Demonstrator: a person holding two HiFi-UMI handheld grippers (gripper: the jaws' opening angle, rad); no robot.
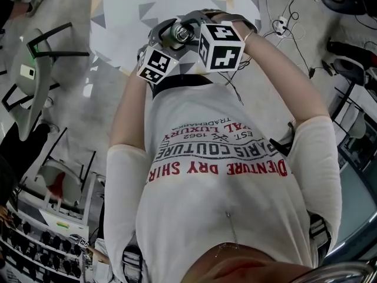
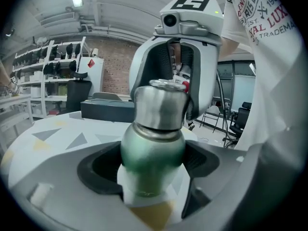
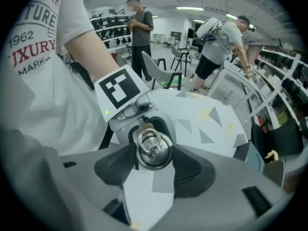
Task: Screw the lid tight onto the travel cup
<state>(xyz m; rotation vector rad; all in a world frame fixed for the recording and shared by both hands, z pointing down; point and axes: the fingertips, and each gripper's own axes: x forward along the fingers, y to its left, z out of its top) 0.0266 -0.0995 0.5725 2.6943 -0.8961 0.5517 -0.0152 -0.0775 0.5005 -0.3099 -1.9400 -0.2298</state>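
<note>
travel cup held up between two facing grippers, over the near edge of the table

the left gripper (image 2: pixel 153 165) has its jaws clenched on the green body of the travel cup (image 2: pixel 152 146), which lies along the jaws with its steel neck pointing away. the right gripper (image 3: pixel 154 153) meets it head-on, jaws clamped on either side of the steel lid (image 3: pixel 154 146), whose ringed top faces that gripper's camera. both are in mid-air in front of the person's shirt (image 1: pixel 224 175), above the white table (image 1: pixel 129 5) with its grey and yellow triangles.
</note>
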